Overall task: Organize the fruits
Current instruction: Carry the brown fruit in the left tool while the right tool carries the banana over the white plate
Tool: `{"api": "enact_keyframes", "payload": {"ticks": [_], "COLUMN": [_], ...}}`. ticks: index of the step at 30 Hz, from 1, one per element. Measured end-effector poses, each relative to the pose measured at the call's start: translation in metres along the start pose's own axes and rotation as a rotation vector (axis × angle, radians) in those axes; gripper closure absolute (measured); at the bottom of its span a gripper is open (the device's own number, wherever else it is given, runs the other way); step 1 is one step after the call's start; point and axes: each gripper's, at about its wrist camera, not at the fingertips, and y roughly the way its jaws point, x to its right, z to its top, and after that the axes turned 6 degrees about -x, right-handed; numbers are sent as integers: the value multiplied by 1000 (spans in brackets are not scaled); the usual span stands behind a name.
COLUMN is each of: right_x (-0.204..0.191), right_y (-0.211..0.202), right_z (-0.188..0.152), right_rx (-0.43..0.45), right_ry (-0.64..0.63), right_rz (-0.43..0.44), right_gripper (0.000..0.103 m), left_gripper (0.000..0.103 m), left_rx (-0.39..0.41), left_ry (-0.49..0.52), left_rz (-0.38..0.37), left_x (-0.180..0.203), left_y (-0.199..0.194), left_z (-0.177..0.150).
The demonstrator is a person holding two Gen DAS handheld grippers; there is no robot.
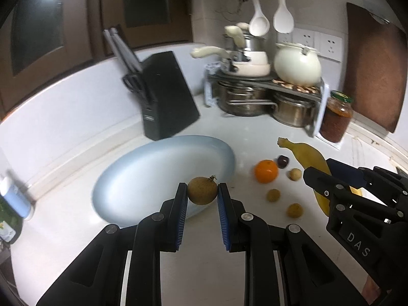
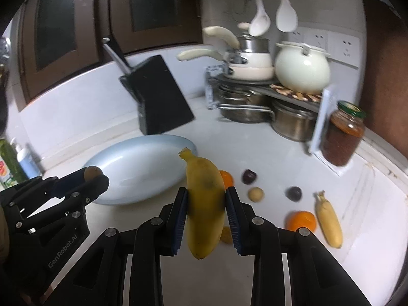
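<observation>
Fruits lie scattered on a white kitchen counter (image 1: 76,132) beside a pale blue oval plate (image 1: 142,178), which serves as the landmark. Behind the plate stands a black knife block (image 1: 168,94); further back to its right a metal rack (image 1: 267,81) carries steel pots and a cream kettle (image 1: 297,65), with a jar of reddish preserve (image 1: 336,116) at the rack's right end and two white ladles (image 1: 270,17) hanging on the wall above. Right of the plate rest an orange (image 1: 266,170), a dark plum (image 1: 283,161) and three small brown longans (image 1: 273,195). In the right wrist view a second banana (image 2: 329,219), a second orange (image 2: 301,220) and another plum (image 2: 293,193) lie further right of the plate. The left gripper (image 1: 202,191) is closed narrowly on a brown round fruit (image 1: 202,190), pinched between its blue pads at the plate's near rim. The right gripper (image 2: 206,204) clamps a yellow banana (image 2: 205,204) upright across its middle, held above the counter just right of the plate.
</observation>
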Motion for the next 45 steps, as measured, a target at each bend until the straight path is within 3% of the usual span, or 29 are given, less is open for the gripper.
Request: {"api": "enact_keyframes", "payload": {"ticks": [12, 20, 33, 45], "right_x": [-44, -73, -111, -126], "right_y": [7, 23, 70, 128], "right_z": [16, 28, 50, 59], "right_rx": [25, 28, -20, -128], "right_ry": [-71, -106, -133, -135], "right_rz": [80, 110, 140, 153], "right_gripper": [71, 71, 71, 71], "left_gripper": [79, 79, 79, 79], "left_rx": [28, 20, -21, -87], "left_ry": [-53, -66, -40, -46], "left_rz": [101, 128, 165, 158], "left_x": [-43, -74, -112, -130], "left_y": [-12, -2, 39, 87], "left_z": [-4, -4, 5, 10]}}
